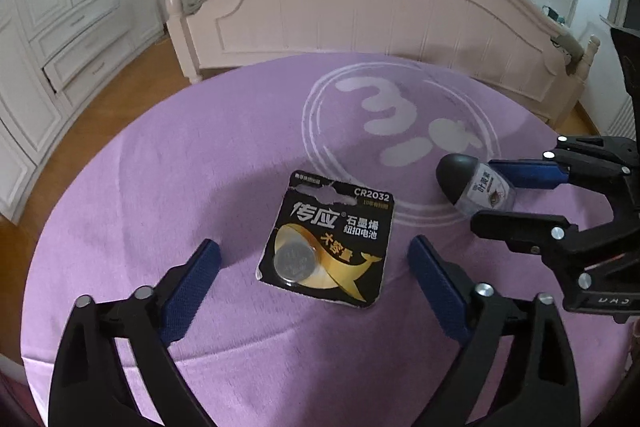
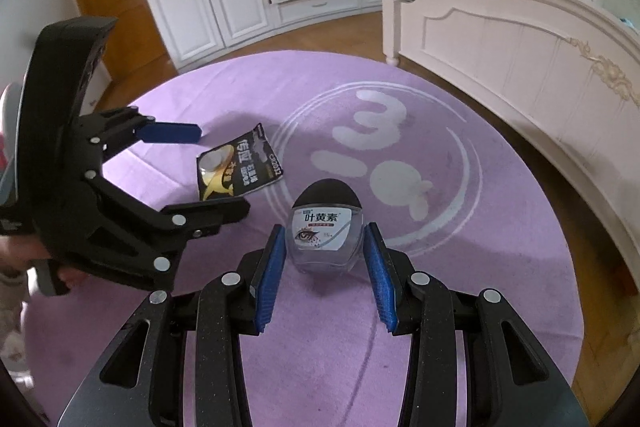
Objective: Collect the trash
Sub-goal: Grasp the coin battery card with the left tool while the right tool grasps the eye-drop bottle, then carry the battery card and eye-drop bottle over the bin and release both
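Two trash items lie on the purple cloth (image 1: 160, 187): one battery card (image 1: 328, 239) and one eye-drop bottle (image 2: 326, 235). Left gripper (image 1: 314, 255) is spread wide, straddling the card without contact. Right gripper (image 2: 326, 247) pads clamp the bottle. Bed footboard (image 1: 360, 27) stands behind

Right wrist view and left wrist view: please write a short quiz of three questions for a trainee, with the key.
1. True or false: the left claw grips the battery card.
2. What is between the pads of the right claw? A) eye-drop bottle B) spoon C) sock
3. Fill in: the battery card lies on a ____ rug.

Key: 1 false, the claw is open and clear of the card; 2 A; 3 purple.
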A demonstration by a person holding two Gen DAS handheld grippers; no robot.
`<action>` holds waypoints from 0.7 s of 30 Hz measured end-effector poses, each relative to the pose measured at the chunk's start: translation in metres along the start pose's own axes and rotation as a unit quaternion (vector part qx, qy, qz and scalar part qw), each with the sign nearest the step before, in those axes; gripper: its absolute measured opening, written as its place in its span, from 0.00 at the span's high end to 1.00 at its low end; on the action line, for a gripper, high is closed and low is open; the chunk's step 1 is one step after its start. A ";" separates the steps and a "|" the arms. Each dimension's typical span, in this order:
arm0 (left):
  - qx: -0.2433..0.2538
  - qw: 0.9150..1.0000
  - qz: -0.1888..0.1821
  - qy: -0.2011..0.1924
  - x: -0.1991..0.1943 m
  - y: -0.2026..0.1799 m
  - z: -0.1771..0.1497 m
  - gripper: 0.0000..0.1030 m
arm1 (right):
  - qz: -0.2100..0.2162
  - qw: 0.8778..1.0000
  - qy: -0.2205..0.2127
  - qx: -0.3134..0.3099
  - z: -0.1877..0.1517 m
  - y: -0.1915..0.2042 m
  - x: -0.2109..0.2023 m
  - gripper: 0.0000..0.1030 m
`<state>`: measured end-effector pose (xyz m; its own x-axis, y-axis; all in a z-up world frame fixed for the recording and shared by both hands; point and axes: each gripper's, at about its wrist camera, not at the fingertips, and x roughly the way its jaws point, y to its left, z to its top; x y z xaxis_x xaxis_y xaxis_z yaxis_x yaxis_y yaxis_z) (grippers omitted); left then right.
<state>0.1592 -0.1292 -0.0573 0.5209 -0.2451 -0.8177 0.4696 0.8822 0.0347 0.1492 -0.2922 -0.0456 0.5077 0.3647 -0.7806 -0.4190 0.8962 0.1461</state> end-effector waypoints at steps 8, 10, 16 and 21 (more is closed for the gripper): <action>-0.011 1.000 0.006 -0.015 -0.005 0.004 0.000 0.44 | 0.008 1.000 -0.005 0.001 -0.001 0.003 0.000 0.61; -0.020 1.000 0.002 -0.017 -0.007 0.005 -0.002 0.44 | 0.012 1.000 -0.005 0.005 -0.003 0.004 -0.002 0.61; -0.057 0.998 -0.013 -0.032 -0.026 0.015 -0.013 0.44 | 0.024 1.000 -0.008 0.013 -0.006 0.008 -0.008 0.61; -0.077 0.995 -0.014 -0.058 -0.057 0.025 -0.023 0.44 | 0.041 0.999 -0.011 0.019 -0.007 0.020 -0.015 0.61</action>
<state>0.1249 -0.0843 -0.0229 0.5922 -0.3072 -0.7450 0.3744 0.9235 -0.0833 0.1277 -0.2821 -0.0353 0.4892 0.4419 -0.7519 -0.4315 0.8718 0.2317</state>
